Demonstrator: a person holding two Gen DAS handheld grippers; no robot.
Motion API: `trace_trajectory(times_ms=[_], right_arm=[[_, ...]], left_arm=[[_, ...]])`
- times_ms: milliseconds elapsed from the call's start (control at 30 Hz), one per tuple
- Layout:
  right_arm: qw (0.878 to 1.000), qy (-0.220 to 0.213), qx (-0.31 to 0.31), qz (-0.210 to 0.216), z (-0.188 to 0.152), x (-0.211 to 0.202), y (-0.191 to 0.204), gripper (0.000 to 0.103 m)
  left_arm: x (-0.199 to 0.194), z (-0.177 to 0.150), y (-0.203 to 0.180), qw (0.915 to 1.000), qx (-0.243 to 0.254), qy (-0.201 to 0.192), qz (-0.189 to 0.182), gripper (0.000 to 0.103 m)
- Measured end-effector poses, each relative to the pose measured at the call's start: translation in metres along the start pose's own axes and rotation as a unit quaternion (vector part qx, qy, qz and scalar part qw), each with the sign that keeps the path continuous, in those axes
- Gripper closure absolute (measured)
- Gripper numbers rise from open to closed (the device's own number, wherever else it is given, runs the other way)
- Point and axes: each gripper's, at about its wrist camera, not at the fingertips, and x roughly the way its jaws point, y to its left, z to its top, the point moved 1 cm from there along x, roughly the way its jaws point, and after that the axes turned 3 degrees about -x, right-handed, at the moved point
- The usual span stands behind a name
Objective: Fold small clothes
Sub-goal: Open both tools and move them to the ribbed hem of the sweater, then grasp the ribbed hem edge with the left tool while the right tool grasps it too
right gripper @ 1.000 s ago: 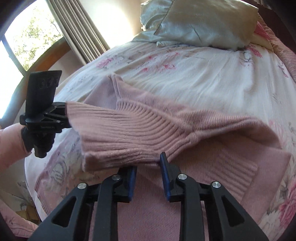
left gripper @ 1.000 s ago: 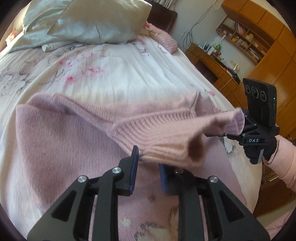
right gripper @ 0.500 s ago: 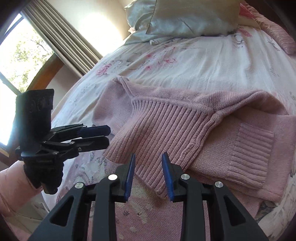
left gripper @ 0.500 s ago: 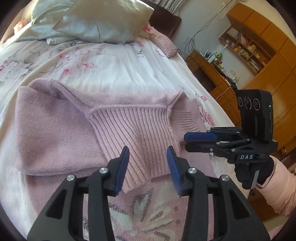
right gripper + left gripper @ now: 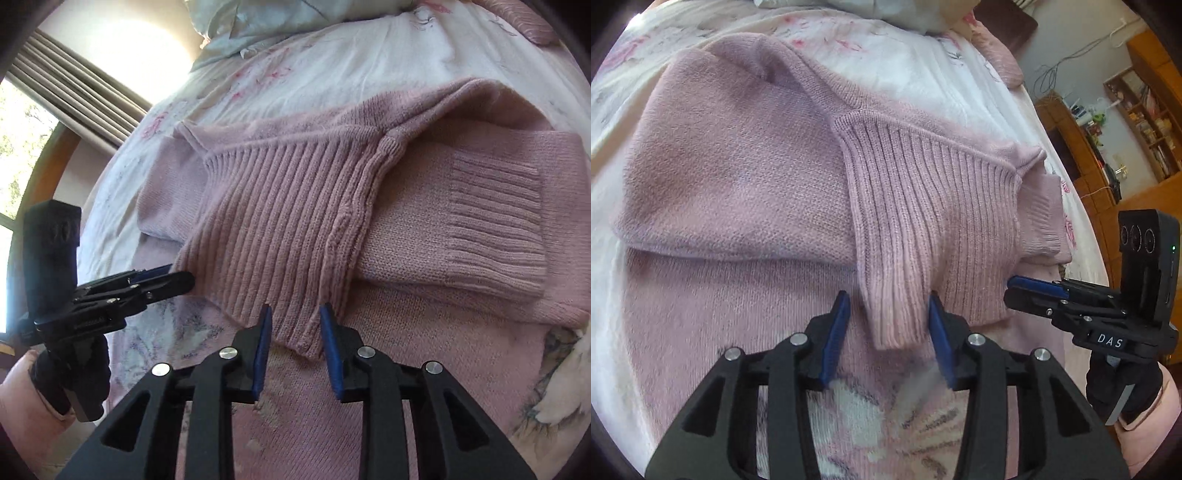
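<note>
With both jaws apart, sweater (image 5: pixel 746 192) hem lies btwn left gripper (image 5: pixel 888 334) fingers.

1. The left gripper (image 5: pixel 888 332) points forward and downward, its two black arms spread into a V, blue-padded fingers (image 5: pixel 833 336) parted with a clear gap between them.
2. The right gripper (image 5: pixel 295 345) points forward and downward too, blue pads parted, gripping nothing.
3. From the left wrist camera, the right gripper (image 5: pixel 1034 290) reaches in from the right edge, held level, its fingers stacked one above the other.
4. A dark-gloved hand (image 5: pixel 1123 387) with a pink sleeve (image 5: pixel 1148 439) holds its handle.
5. From the right wrist camera, the left gripper (image 5: pixel 168 278) enters from the left, held by a dark-gloved hand (image 5: pixel 72 373).
</note>
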Motion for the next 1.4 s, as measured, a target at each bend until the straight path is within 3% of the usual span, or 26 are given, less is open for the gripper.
trace_trajectory(times_ms=[133, 267, 367, 433, 500, 600, 700, 867, 1167, 1400], right_arm=[[0.999, -0.036, 0.025, 0.007, -0.039, -0.054, -0.001, 0.066], [0.998, -0.043, 0.029, -0.028, -0.098, -0.092, 0.005, 0.066], [0.997, -0.042, 0.058, -0.033, -0.144, -0.11, 0.007, 0.063], [0.996, -0.031, 0.063, -0.058, -0.174, -0.115, 0.01, 0.056], [0.994, -0.011, 0.078, -0.081, -0.2, -0.117, 0.011, 0.05], [0.992, 0.003, 0.098, -0.074, -0.233, -0.12, 0.013, 0.049], [0.99, 0.014, 0.116, -0.085, -0.259, -0.12, 0.006, 0.046], [0.985, 0.013, 0.163, -0.06, -0.289, -0.127, -0.016, 0.045], [0.979, 0.027, 0.2, -0.038, -0.309, -0.103, -0.034, 0.045], [0.978, 0.034, 0.204, -0.033, -0.311, -0.09, -0.036, 0.044]], left_arm=[[-0.049, -0.041, 0.003, 0.9994, 0.002, -0.015, 0.03, 0.055], [-0.086, -0.093, 0.017, 0.9974, -0.023, -0.012, 0.067, 0.055], [-0.105, -0.13, 0.027, 0.9945, -0.041, -0.009, 0.096, 0.054], [-0.113, -0.153, 0.03, 0.9891, -0.03, 0.001, 0.144, 0.051], [-0.117, -0.171, 0.034, 0.987, -0.026, 0.019, 0.158, 0.049], [-0.123, -0.197, 0.041, 0.9823, -0.011, 0.042, 0.182, 0.045], [-0.13, -0.218, 0.053, 0.9818, -0.027, 0.051, 0.181, 0.045], [-0.139, -0.232, 0.075, 0.98, -0.067, 0.049, 0.181, 0.044], [-0.13, -0.245, 0.096, 0.9806, -0.094, 0.067, 0.158, 0.041], [-0.133, -0.251, 0.094, 0.9821, -0.085, 0.069, 0.153, 0.04]])
